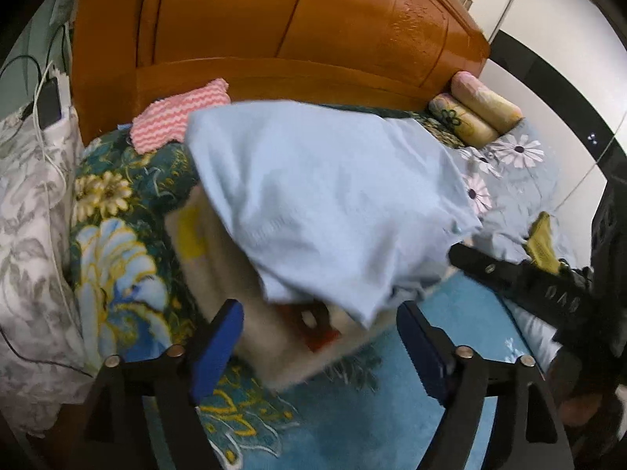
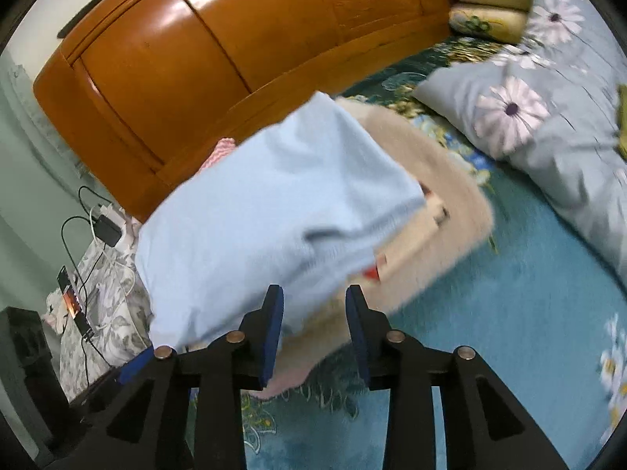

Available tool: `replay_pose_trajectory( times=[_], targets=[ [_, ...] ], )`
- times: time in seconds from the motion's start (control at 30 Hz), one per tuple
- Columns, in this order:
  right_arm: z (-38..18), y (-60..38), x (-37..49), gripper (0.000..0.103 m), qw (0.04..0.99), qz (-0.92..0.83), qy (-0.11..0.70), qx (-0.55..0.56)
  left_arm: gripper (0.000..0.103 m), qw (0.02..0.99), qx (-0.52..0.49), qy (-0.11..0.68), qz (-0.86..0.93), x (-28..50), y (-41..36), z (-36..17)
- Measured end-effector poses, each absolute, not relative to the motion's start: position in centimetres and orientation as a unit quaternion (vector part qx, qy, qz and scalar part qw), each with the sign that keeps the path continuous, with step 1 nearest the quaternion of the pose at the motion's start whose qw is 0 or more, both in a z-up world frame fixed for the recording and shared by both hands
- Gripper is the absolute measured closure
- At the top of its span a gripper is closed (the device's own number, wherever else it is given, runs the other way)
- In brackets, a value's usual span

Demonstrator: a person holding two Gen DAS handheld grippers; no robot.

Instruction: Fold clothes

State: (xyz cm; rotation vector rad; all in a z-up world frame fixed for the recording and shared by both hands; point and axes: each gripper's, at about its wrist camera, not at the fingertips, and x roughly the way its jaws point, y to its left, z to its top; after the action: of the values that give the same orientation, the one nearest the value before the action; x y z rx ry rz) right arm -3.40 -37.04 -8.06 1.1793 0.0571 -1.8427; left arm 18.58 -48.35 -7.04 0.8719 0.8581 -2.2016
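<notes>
Folding looks near done, with the light blue garment lying on the beige folded pile on the bed and both the left gripper and right gripper open and empty, so square its loose edges before pressing flat.

I see both fisheye views evenly lit by soft indoor light. Glare streaks the glossy wooden headboard in white patches. The light blue garment and the beige folded piece beneath it smear with motion blur. Straight lines bow hard toward the dark circular borders. Shadows stay faint, pooling under the cloth.
</notes>
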Motion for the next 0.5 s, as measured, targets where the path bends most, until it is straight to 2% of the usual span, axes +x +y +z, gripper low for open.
replay_pose_trajectory(
  times=[0.1,0.13,0.17,0.27,0.3,0.37,0.5],
  targets=[
    [-9.0,-35.8,-2.4,0.064,0.438,-0.760,0.009,0.480,0.003,0.308,0.313,0.332,-0.835,19.4,-47.1,-7.2],
    [-9.3,-35.4,-2.1,0.058,0.431,-0.765,0.005,0.479,0.000,0.309,0.307,0.333,-0.836,19.7,-46.9,-7.2],
    [-9.4,-35.1,-1.9,0.050,0.426,-0.770,0.003,0.475,0.000,0.309,0.300,0.336,-0.838,20.0,-46.7,-7.1],
    [-9.7,-34.2,-1.3,0.045,0.411,-0.786,-0.005,0.461,0.000,0.315,0.290,0.343,-0.836,20.9,-46.4,-7.0],
    [-9.8,-33.9,-1.2,0.040,0.403,-0.793,-0.008,0.456,0.000,0.322,0.291,0.343,-0.833,21.2,-46.3,-7.0],
    [-10.1,-33.3,-0.8,0.013,0.393,-0.806,-0.014,0.442,0.000,0.336,0.294,0.344,-0.826,21.6,-46.2,-6.9],
    [-10.0,-33.3,-0.1,0.004,0.391,-0.824,-0.008,0.411,0.000,0.345,0.294,0.350,-0.820,22.2,-45.8,-7.2]
  ],
)
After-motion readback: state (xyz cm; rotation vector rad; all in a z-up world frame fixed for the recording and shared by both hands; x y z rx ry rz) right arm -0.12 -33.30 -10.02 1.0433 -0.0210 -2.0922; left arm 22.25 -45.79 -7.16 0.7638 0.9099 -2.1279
